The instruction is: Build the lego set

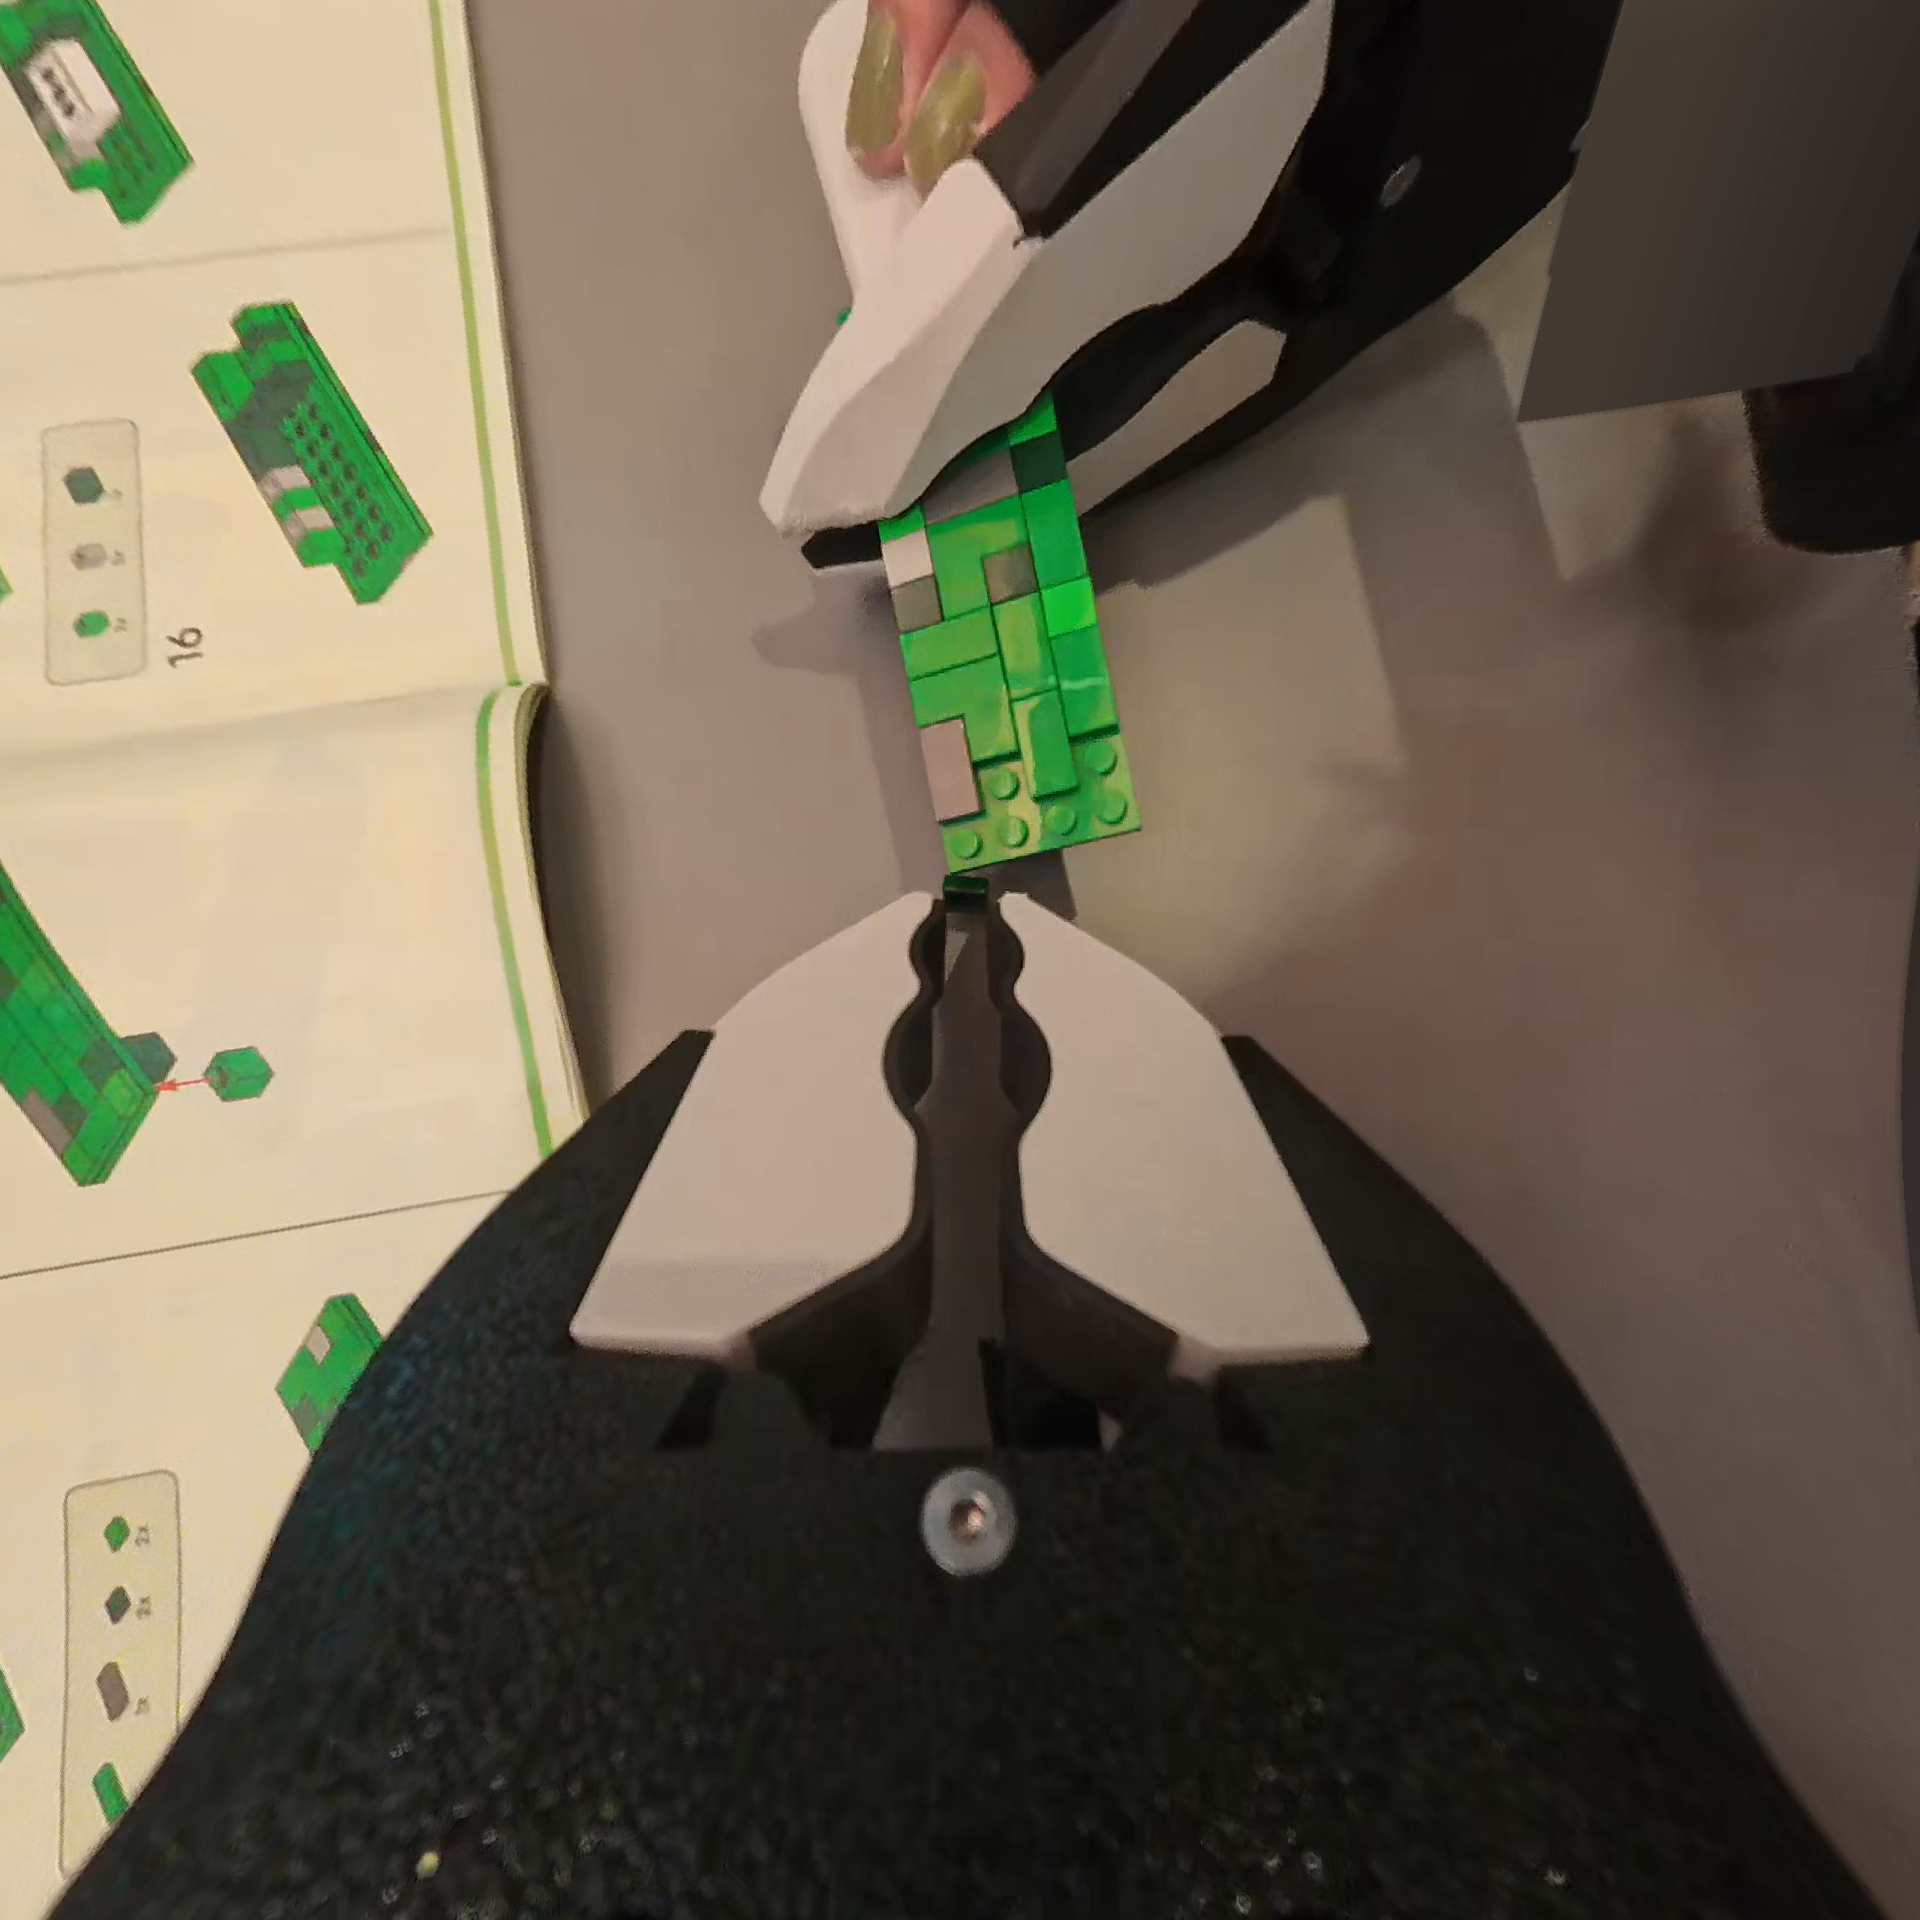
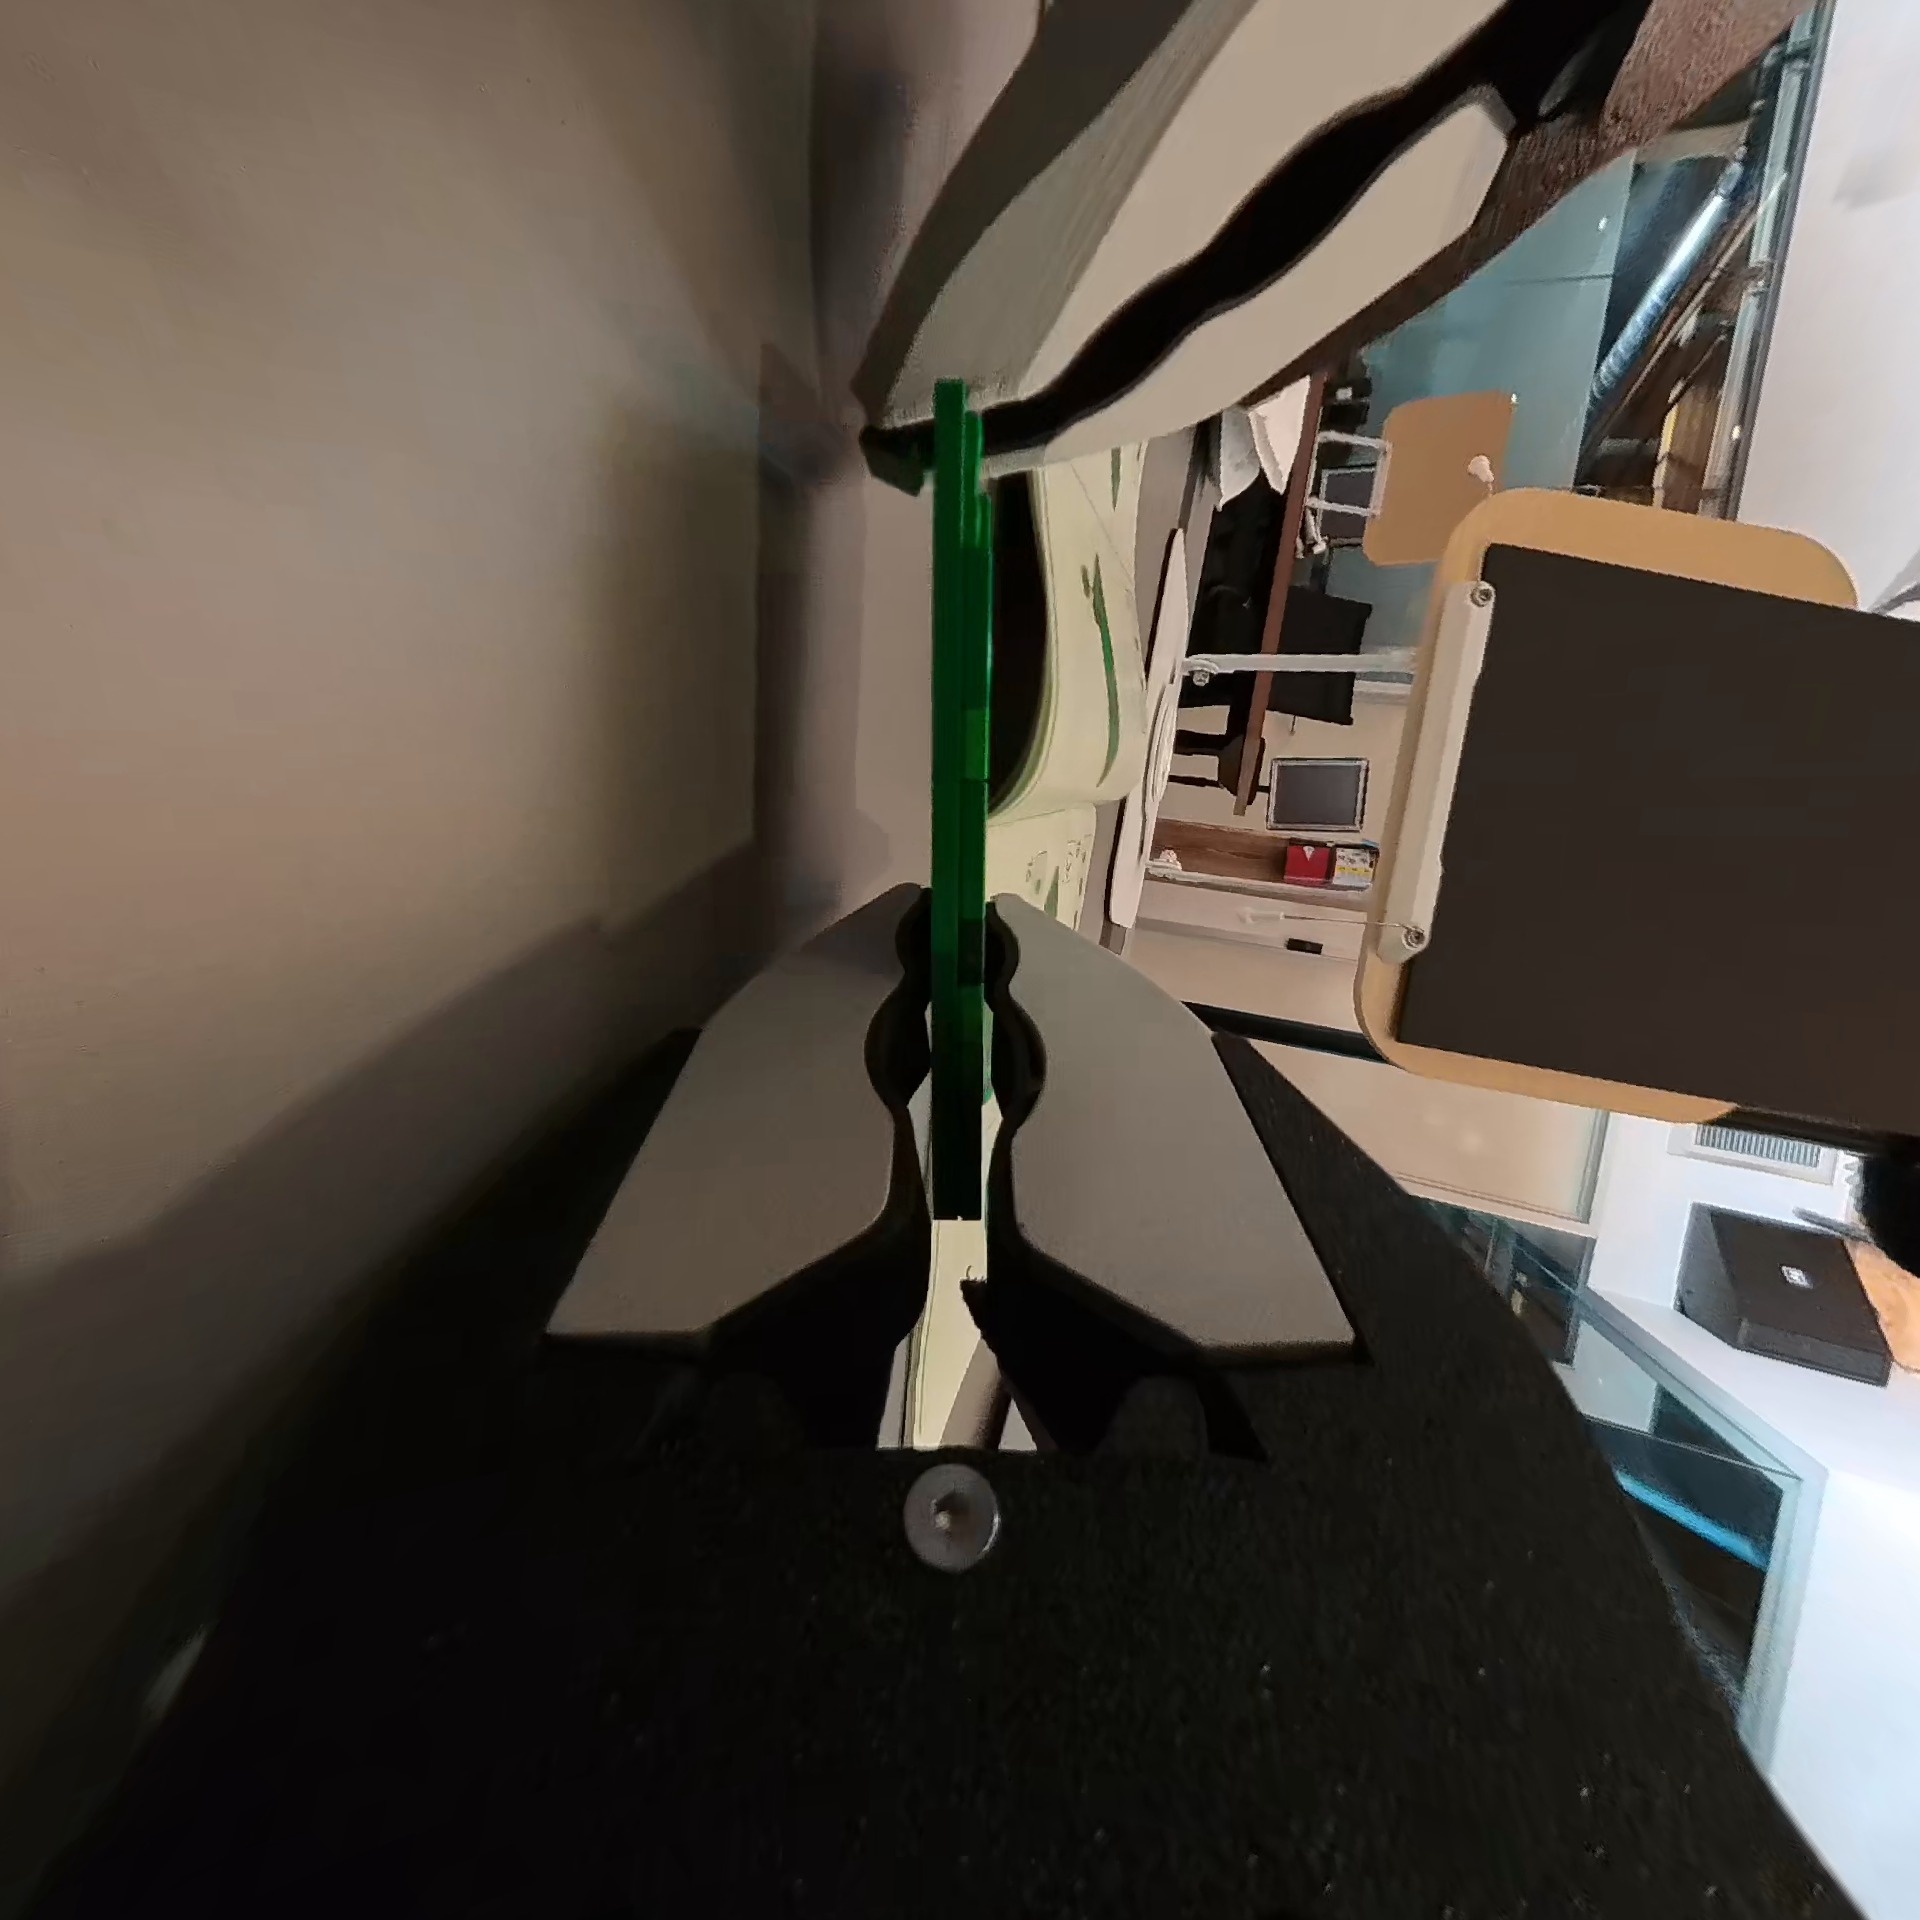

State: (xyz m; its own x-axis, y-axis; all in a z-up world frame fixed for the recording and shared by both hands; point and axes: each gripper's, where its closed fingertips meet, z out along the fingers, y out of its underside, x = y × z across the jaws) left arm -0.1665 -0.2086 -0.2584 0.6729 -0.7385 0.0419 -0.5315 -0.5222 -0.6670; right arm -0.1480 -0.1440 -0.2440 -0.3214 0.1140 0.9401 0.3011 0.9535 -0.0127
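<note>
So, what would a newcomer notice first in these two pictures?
The green lego plate assembly at centre, clamped at its far end by the right hand-held gripper. Just below its studded end, the left hand-held gripper pinches a small dark green piece. The open instruction booklet lies on the left.

Print on the open booklet, little elsewhere

The instruction booklet (image 1: 260, 727) lying open on the left carries a printed step number (image 1: 185, 646) beside one build drawing. Tiny count marks sit next to the pieces drawn in its grey parts panels (image 1: 91, 551), too small to make out. Far back in the room, a red box (image 2: 1311, 862) on a shelf and a black box (image 2: 1787, 1299) each bear a small mark, both unreadable.
</note>
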